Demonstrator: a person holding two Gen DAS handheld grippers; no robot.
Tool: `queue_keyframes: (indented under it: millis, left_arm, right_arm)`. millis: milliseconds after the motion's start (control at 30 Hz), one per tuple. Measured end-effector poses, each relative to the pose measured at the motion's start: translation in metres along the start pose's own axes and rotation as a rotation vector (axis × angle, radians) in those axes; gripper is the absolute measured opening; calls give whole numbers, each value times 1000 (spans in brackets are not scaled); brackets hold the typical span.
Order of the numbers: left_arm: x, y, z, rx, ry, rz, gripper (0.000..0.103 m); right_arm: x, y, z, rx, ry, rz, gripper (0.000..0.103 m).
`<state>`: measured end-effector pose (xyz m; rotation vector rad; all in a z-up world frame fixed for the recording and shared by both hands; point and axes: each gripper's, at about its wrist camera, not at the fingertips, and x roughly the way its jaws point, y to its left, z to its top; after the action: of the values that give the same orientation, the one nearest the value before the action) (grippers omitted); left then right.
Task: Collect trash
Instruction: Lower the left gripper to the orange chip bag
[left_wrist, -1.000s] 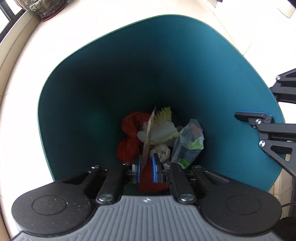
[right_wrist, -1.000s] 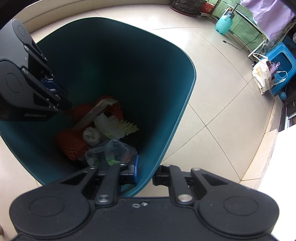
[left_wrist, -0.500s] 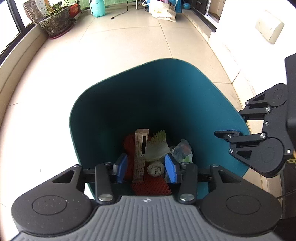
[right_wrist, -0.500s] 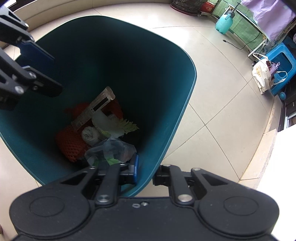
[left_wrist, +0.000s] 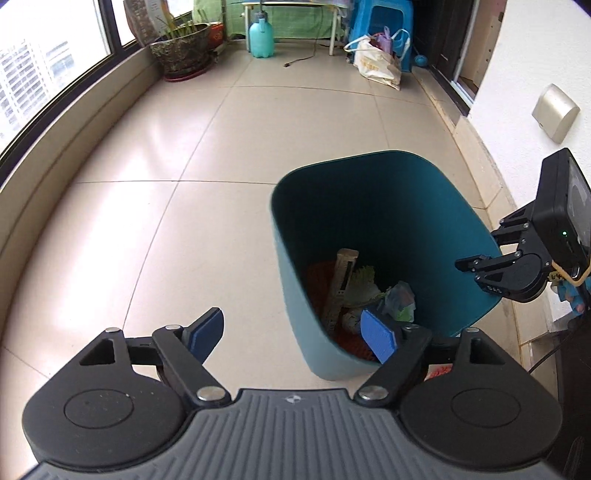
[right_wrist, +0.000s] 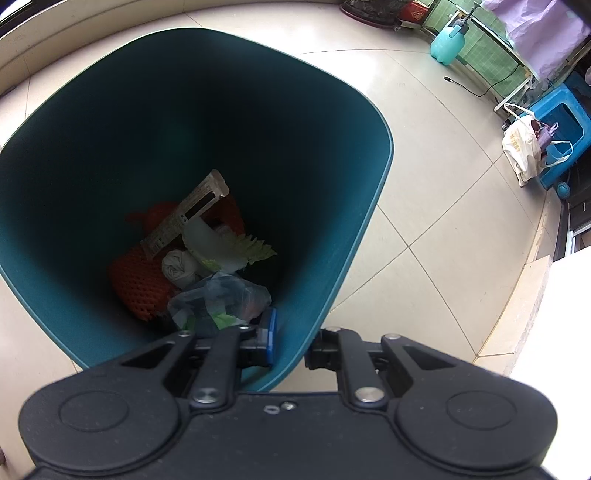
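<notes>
A teal trash bin (left_wrist: 295, 280) stands on the tiled floor and also fills the right wrist view (right_wrist: 332, 258). Inside lie a flat beige box (right_wrist: 184, 218), orange foam netting (right_wrist: 136, 284), a cabbage leaf (right_wrist: 236, 247), a crumpled tissue (right_wrist: 181, 267) and a clear plastic bag (right_wrist: 221, 299). My left gripper (left_wrist: 291, 336) is open and empty, above and left of the bin. My right gripper (right_wrist: 290, 341) is shut on the bin's near rim, one finger inside and one outside; it also shows in the left wrist view (left_wrist: 517, 273).
A potted plant (left_wrist: 181, 51), a teal spray bottle (left_wrist: 260, 37), a cloth bag (left_wrist: 376, 66) and a blue stool (left_wrist: 380, 22) stand at the far end of the balcony. A window ledge (left_wrist: 48, 155) runs along the left, a white wall (left_wrist: 524, 74) on the right.
My left gripper let go of the beige box, which now lies in the bin. It opened wide and drew back up and to the left. The right gripper kept its hold on the rim.
</notes>
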<state>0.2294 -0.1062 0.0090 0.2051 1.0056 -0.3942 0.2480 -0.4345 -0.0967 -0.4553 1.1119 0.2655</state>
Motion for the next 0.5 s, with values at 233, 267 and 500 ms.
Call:
queue_keyframes:
  millis: [233, 267, 500]
  left_arm:
    - [8, 41, -31, -136, 45, 6, 84]
    - [15, 47, -37, -157, 64, 3, 84]
    - [90, 76, -92, -278, 215, -8, 84]
  right_arm:
    - [1, 0, -1, 2, 1, -1, 13]
    - [1, 0, -1, 2, 1, -1, 13]
    - [1, 0, -1, 0, 3, -5, 13]
